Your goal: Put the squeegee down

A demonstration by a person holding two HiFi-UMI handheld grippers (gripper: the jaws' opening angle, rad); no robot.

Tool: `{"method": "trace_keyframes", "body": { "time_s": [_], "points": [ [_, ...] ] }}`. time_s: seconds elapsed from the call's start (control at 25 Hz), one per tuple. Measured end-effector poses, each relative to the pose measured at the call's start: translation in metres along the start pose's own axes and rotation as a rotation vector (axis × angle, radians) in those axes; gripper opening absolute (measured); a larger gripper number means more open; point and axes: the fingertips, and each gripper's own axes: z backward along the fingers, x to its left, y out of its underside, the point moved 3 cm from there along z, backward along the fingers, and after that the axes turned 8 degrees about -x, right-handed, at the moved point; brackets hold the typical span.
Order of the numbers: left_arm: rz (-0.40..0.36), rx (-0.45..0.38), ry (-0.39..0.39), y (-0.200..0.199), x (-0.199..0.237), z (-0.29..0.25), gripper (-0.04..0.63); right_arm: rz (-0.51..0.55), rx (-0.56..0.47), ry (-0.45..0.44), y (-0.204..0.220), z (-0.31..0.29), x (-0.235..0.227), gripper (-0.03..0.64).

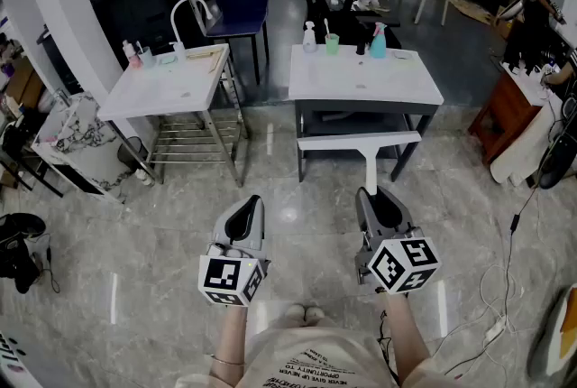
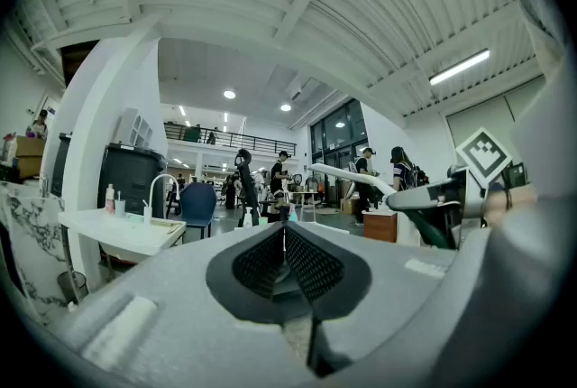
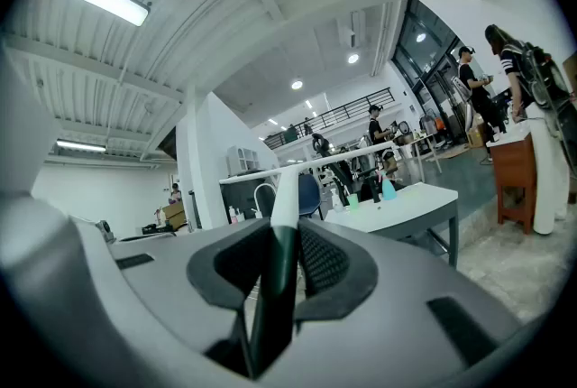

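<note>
squeegee (image 1: 365, 147) is clamped by the dark end of its handle in the right claw (image 1: 377, 197), with the white blade crosswise just ahead of the tips, level and in the air. the left claw (image 1: 248, 207), beside it, is closed on nothing. the putting-down looks not yet begun. i judge the next move calls for carrying it forward to the counter (image 1: 361, 88) ahead, lowering it, then opening. count: one squeegee, two claws and two counters, the second counter (image 1: 171, 88) ahead of the left claw.
</note>
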Motion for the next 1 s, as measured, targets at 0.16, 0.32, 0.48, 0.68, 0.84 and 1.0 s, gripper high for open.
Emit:
{"method": "trace_keyframes", "body": {
  "time_s": [0.16,0.32,0.48,0.68,0.84,1.0],
  "points": [
    [-0.004,0.003,-0.004,0.002,0.001,0.000,0.023,-0.002,-0.003,0.008,0.001,0.001,-0.005,0.097],
    [-0.007,0.008,-0.007,0.005,-0.001,0.001,0.023,-0.006,-0.006,0.012,0.002,0.002,-0.009,0.097],
    [-0.004,0.009,-0.013,0.008,-0.003,-0.001,0.023,-0.014,-0.006,0.016,0.003,0.003,-0.016,0.097],
    [-0.006,0.004,-0.026,0.009,-0.008,-0.001,0.023,-0.045,-0.016,0.029,0.003,0.006,-0.027,0.097],
    [-0.010,0.007,-0.042,0.012,-0.007,0.000,0.023,-0.049,-0.014,0.031,0.004,0.005,-0.032,0.097],
    [-0.003,0.014,-0.053,0.016,-0.003,-0.004,0.023,-0.062,-0.007,0.024,0.008,0.001,-0.035,0.097]
  ]
}}
